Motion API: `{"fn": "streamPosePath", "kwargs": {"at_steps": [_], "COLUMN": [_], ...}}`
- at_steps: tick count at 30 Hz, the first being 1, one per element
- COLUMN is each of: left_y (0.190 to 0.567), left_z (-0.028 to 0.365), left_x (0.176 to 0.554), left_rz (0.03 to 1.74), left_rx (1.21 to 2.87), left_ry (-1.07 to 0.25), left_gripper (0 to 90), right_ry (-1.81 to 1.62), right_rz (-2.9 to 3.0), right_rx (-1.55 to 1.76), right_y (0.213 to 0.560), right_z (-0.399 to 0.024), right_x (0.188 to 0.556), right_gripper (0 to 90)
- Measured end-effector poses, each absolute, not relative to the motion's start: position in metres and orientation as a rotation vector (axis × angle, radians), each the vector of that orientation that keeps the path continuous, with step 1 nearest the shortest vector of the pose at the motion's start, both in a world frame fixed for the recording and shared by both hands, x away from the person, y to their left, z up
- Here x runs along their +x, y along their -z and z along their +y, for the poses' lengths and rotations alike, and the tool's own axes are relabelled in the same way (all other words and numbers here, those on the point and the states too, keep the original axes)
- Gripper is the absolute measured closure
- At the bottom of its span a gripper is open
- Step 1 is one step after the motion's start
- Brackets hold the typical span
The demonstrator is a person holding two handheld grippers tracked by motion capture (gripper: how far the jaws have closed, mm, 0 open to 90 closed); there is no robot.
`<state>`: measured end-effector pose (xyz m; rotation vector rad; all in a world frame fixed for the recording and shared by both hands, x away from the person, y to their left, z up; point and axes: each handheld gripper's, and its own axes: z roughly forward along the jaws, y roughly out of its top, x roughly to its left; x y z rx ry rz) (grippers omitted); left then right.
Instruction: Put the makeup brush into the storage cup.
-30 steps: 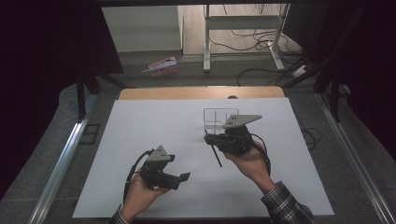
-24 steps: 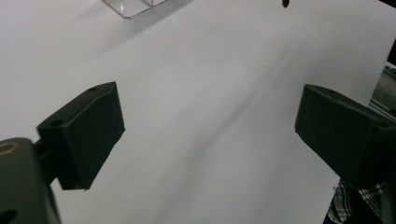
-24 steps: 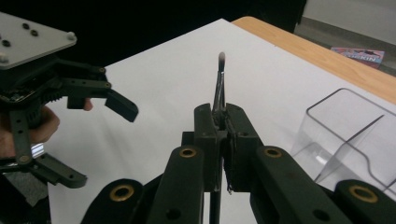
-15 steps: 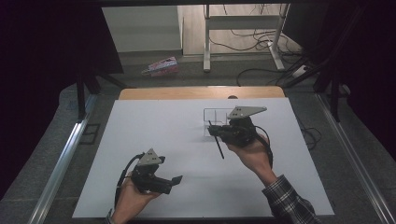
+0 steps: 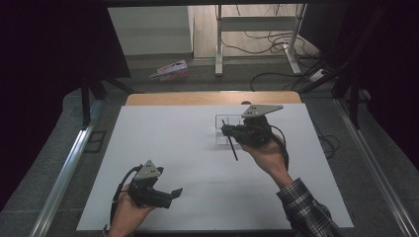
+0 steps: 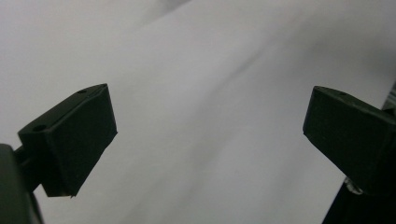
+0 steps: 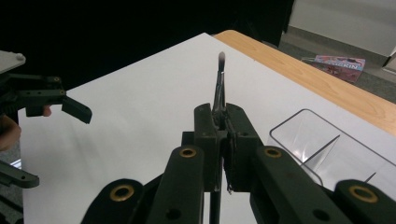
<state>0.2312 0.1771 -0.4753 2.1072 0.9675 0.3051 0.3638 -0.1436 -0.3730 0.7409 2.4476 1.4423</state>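
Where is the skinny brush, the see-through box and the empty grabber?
brush [image 7: 220, 79], right gripper view, on its handle below the tip.
clear box [image 7: 327, 140], right gripper view, on an inner divider.
left gripper [image 5: 174, 193], high view, between its open fingertips.

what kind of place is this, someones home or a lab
Likely a lab or recording workspace: a white-covered table framed by dark curtains, loose cables on the floor behind, and a clear divided tray set out for handling.

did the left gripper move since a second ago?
Yes. In the high view the left gripper has slid nearer the white sheet's near edge; jaws just opened wider, empty.
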Motion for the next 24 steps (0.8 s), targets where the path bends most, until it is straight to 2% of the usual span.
{"fn": "streamPosePath", "kwargs": {"at_steps": [8,24], "left_y": [0.480,0.483], "left_z": [0.189,0.214], "left_x": [0.224,0.212], "left_rz": [0.992,1.059], "left_rx": [2.127,2.067], "left_ry": [-0.376,-0.461], "left_gripper": [2.5,2.1], "right_ry": [-1.455,-1.453], "right_rz": [2.432,2.399], "right_rx": [0.755,0.759], "right_y": [0.370,0.361], "right_z": [-0.143,-0.140], "right_x": [0.372,0.387], "right_gripper": [84.7,84.7]}}
